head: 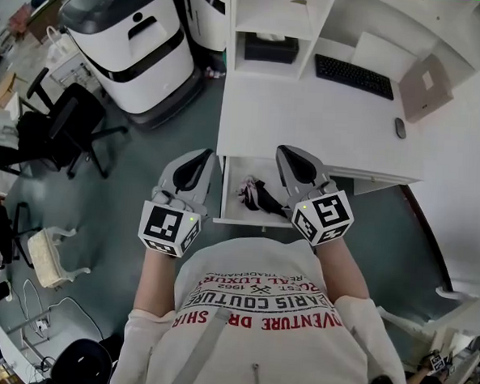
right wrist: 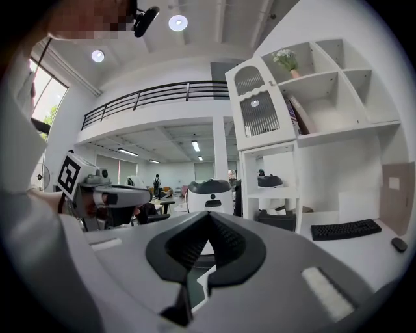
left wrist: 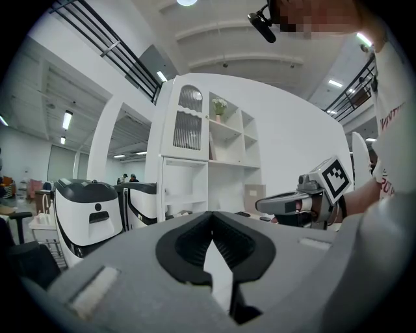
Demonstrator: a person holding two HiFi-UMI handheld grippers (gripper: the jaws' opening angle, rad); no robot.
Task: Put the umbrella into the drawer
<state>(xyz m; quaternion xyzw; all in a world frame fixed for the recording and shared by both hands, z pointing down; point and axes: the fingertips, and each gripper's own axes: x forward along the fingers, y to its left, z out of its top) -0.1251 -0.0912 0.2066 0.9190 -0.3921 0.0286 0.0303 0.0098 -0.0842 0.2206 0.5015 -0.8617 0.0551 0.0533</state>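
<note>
A folded dark umbrella (head: 256, 195) with pink and white markings lies inside the open white drawer (head: 229, 203) under the desk. My left gripper (head: 200, 162) hovers just left of the drawer, shut, with nothing between its jaws (left wrist: 209, 221). Above the drawer's right part, my right gripper (head: 289, 155) is also shut and empty (right wrist: 207, 220), raised clear of the umbrella. Each gripper shows in the other's view: the right gripper (left wrist: 286, 205) and the left gripper (right wrist: 123, 195), both pointing about level. The umbrella is in neither gripper view.
The white desk (head: 309, 126) carries a black keyboard (head: 354, 76), a mouse (head: 399, 128) and a dark box (head: 271, 49) in a shelf unit. A large white machine (head: 135, 43) and a black chair (head: 65, 128) stand to the left.
</note>
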